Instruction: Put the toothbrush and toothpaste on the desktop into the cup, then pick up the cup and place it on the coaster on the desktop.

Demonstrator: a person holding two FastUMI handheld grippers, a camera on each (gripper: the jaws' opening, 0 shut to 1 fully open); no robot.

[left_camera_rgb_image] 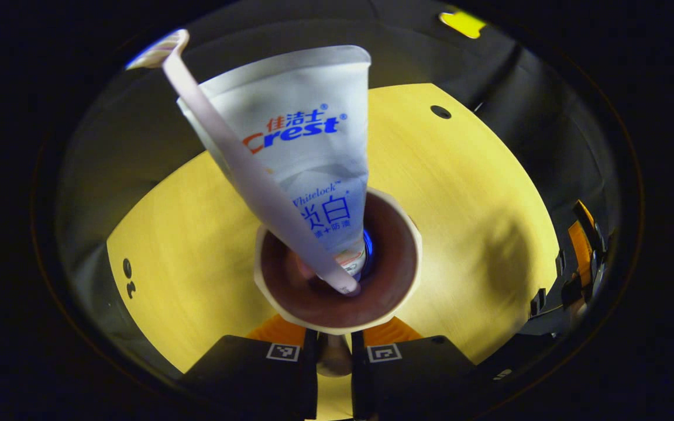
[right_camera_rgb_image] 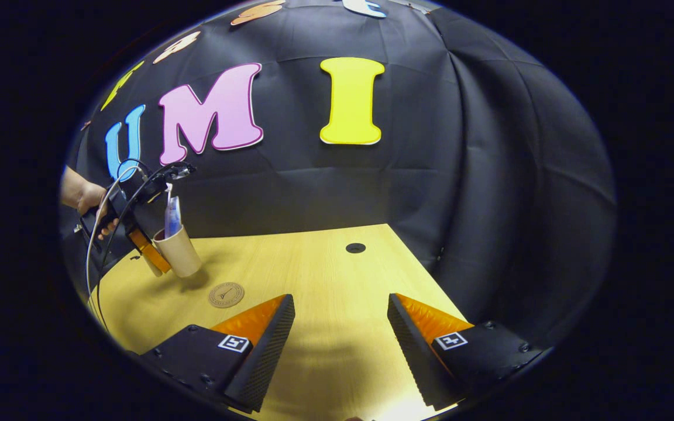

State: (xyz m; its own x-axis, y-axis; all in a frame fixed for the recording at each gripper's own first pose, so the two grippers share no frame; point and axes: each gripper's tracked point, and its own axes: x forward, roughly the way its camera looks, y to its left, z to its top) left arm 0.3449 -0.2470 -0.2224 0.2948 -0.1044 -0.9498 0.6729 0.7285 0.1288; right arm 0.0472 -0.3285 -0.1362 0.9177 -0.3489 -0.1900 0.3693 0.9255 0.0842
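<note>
Two items, the toothbrush (left_camera_rgb_image: 237,158) and the toothpaste (left_camera_rgb_image: 308,146), are already standing in the cup (left_camera_rgb_image: 337,275), so the first half of the job looks done. Nearest the cup, the left tongs (left_camera_rgb_image: 335,351) are pinching its rim, one finger inside and one outside, and are holding it tilted in the air above the desk (left_camera_rgb_image: 196,245). Just beyond the cup, the coaster (right_camera_rgb_image: 226,294) is lying bare on the desk, waiting for it. Farther off, the right tongs (right_camera_rgb_image: 341,327) are hanging wide open, gripping nothing. Setting the cup down is what remains.
</note>
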